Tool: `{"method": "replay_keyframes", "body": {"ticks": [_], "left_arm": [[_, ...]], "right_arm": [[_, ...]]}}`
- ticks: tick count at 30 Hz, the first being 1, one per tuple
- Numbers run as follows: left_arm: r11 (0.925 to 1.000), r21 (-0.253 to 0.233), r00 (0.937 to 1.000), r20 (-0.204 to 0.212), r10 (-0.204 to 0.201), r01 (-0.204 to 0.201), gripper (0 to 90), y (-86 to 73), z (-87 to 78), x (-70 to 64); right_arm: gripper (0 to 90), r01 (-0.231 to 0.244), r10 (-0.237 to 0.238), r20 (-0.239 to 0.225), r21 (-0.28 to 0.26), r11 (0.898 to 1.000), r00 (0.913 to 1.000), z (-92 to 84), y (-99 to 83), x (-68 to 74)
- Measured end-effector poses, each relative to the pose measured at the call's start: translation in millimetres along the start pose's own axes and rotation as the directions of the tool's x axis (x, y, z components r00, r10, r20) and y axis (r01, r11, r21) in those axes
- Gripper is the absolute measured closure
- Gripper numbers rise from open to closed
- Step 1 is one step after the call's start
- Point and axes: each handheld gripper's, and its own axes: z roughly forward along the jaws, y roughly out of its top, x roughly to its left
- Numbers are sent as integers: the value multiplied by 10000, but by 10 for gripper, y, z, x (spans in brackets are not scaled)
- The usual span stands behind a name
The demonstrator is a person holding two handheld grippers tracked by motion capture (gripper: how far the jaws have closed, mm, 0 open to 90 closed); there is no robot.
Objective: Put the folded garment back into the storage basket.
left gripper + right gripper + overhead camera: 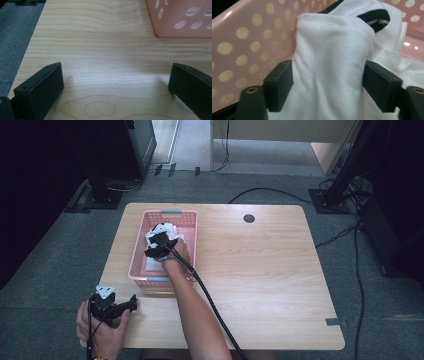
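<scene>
A pink perforated basket [137,252] stands on the left half of the wooden table. In it lies a crumpled white cloth [167,231] with a black trim. My right gripper [161,234] reaches down into the basket over that cloth. In the right gripper view the jaws [328,82] stand apart, and a fold of the white cloth [332,50] bulges up between them, against both pads; the basket wall [249,37] is behind. My left gripper [131,303] rests low at the table's near left corner. It [116,80] is open over bare wood, with the basket's corner [180,22] ahead.
The table [260,270] stretches bare to the right of the basket, with a dark round grommet [249,218] near its far edge. My right gripper's cable [210,305] trails back along the forearm. Stand bases and cables lie on the grey floor beyond.
</scene>
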Motion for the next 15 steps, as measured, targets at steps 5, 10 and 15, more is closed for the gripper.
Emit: {"method": "replay_keyframes", "body": {"ticks": [5, 10, 15], "left_arm": [[10000, 4, 10000, -7, 20, -20, 0, 1, -1, 1], [10000, 11, 10000, 1, 9, -9, 0, 0, -1, 1], [10000, -1, 10000, -2, -1, 1, 0, 0, 0, 0]], "right_arm": [[96, -329, 331, 63, -297, 9990, 9994, -48, 59, -10], [25, -395, 393, -91, -282, 9988, 9992, -145, 128, -6], [0, -455, 451, -82, -583, 9973, 9989, -255, 183, -49]]}}
